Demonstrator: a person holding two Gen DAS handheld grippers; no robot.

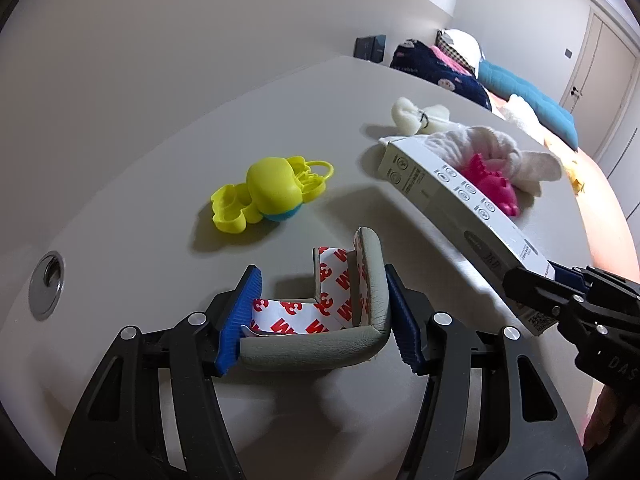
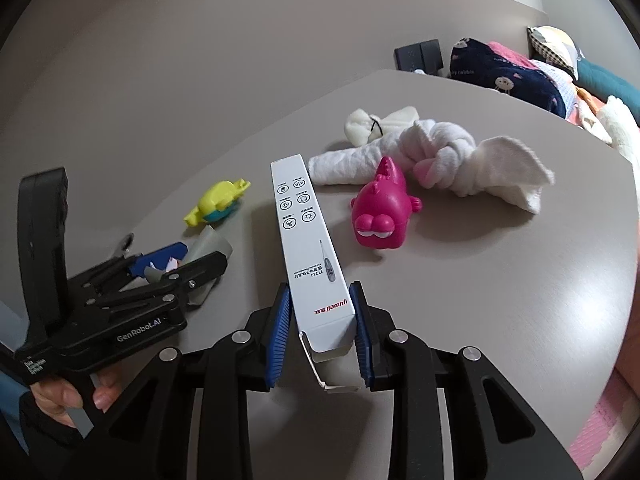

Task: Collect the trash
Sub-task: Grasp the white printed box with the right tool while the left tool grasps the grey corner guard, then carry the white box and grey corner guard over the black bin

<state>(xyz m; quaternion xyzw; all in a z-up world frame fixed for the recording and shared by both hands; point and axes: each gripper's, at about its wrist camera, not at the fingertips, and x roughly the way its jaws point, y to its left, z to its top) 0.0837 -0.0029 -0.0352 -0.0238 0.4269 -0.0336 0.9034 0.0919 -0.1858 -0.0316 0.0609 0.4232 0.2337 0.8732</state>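
A grey foam corner guard (image 1: pixel 320 348) with red-printed white adhesive backing sits between the blue pads of my left gripper (image 1: pixel 322 320), which is shut on it just above the grey table (image 1: pixel 160 168). My right gripper (image 2: pixel 322 336) is shut on the near end of a long white thermometer box (image 2: pixel 308 240), whose far end points toward the towel. In the left wrist view the box (image 1: pixel 452 196) runs in from the right gripper (image 1: pixel 560 292). In the right wrist view the left gripper (image 2: pixel 172 264) shows at the left, with the grey guard (image 2: pixel 212 246) in it.
A yellow toy (image 1: pixel 264 192) lies mid-table. A pink dinosaur toy (image 2: pixel 380 208) and a knotted white towel (image 2: pixel 440 160) lie beyond the box. A small white cloth bundle (image 1: pixel 416 114) is farther back. A metal grommet hole (image 1: pixel 48 284) is at the left; bedding (image 1: pixel 440 68) lies past the table.
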